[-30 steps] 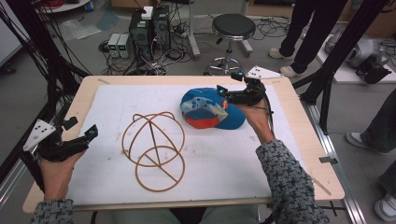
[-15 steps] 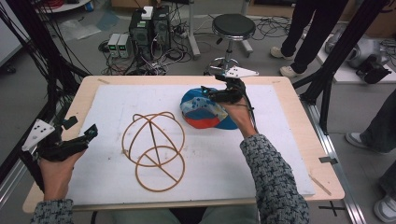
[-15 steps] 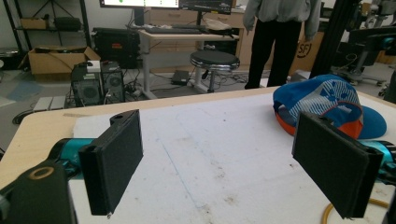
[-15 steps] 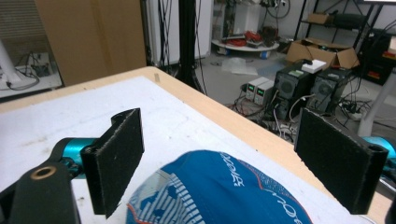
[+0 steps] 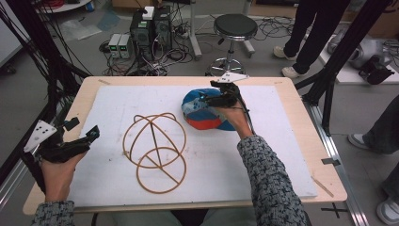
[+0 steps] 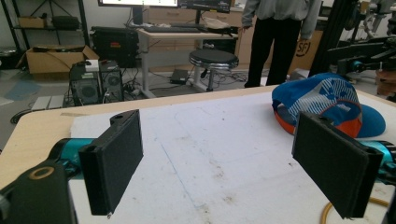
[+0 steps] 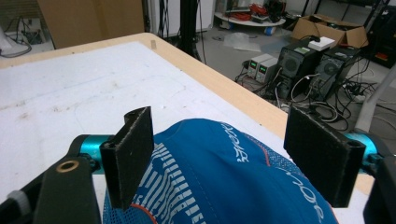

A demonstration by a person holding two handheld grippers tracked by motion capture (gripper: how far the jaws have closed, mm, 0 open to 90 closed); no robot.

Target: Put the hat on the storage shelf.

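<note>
Reaching in over the blue cap (image 5: 207,113) in the high view, the right gripper (image 5: 221,96) has swung from the cap's right side to above its crown, while the left gripper (image 5: 66,146) stays parked well left of the wire frame (image 5: 155,150), off the cap entirely.

From the left gripper view, its jaws stand wide apart, the cap (image 6: 322,105) beyond them on the white mat (image 6: 210,140).

From the right gripper view, jaws spread apart straddle the cap (image 7: 224,177) without clamping; a grasp looks imminent.
</note>
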